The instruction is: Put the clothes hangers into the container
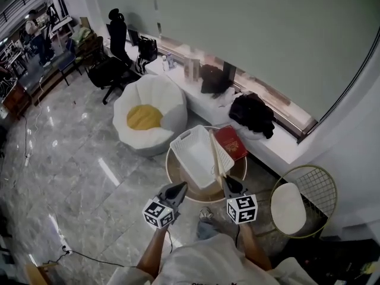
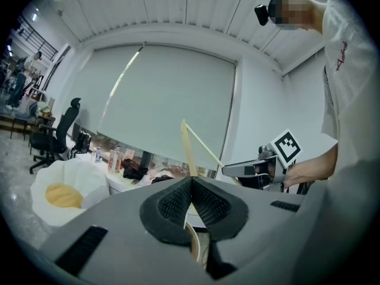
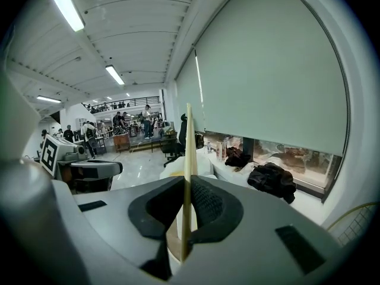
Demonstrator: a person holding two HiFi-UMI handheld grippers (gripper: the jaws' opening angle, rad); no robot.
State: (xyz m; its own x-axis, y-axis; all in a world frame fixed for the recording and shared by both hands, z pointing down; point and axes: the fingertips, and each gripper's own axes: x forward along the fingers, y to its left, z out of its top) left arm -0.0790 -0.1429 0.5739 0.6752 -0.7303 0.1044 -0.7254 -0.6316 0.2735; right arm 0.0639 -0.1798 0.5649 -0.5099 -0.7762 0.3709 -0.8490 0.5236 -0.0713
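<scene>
Risk in carrying: the hanger (image 1: 217, 156) was pinched by one thin edge and stood tall above the right gripper (image 3: 186, 203). By my judgement, a quick swing could twist it in the pads or let it slip out short of the basket (image 1: 191, 153).
Risk at the basket: the long hanger could catch the rim and shove or tip the basket. The basket seemed to sit askew on the round worktop (image 1: 172, 172), though the head view was too small to be sure.
Risk to neighbours: a red book (image 1: 231, 141) lay just beside the basket, and a wide lowering could knock it.
Right fingers (image 3: 205, 203): almost together, clamped on the hanger's pale wooden bar, which ran straight up between the pads.
Left fingers (image 2: 172, 203): pressed together with nothing between them. The hanger seen beyond them was held by the other gripper.
Left gripper (image 1: 178, 189): near the right one, at the worktop's near edge, touching nothing.
Hanger's place: in the air over the near side of the worktop, above the basket's near edge and not yet inside.
Basket: white, no hangers visible in it.
</scene>
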